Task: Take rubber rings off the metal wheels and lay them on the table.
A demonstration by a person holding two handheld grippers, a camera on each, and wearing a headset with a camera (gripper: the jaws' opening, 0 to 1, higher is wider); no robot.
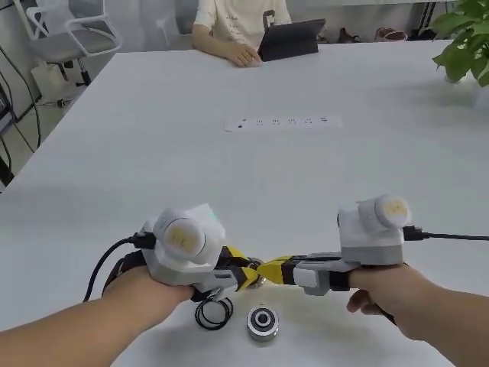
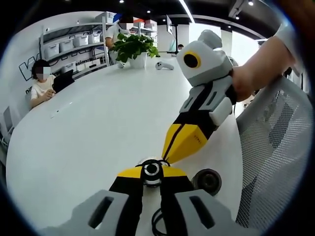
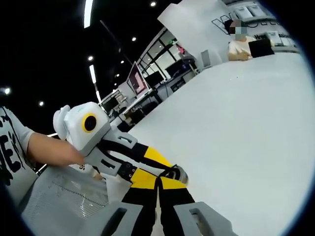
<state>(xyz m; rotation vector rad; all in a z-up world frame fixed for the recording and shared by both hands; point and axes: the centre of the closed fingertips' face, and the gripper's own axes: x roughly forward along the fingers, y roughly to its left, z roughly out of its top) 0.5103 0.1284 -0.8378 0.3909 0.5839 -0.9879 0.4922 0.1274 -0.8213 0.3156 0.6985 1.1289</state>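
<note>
Near the front edge of the white table (image 1: 229, 168), the left gripper (image 1: 243, 277) is clamped shut on a metal wheel (image 2: 151, 170) held just above the surface. The right gripper (image 1: 271, 272) has its jaws drawn to a point at the wheel's rim; whether they pinch a ring I cannot tell. A second wheel (image 1: 262, 322) and loose rubber rings (image 1: 214, 312) lie beside. The rings are probably soft and stretchy, best pinched at the outer edge.

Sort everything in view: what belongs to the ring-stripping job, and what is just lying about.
Job: held wheel, left tool, right tool, second wheel, loose rubber rings.
Lying about: power strip, tablet, plant.
</note>
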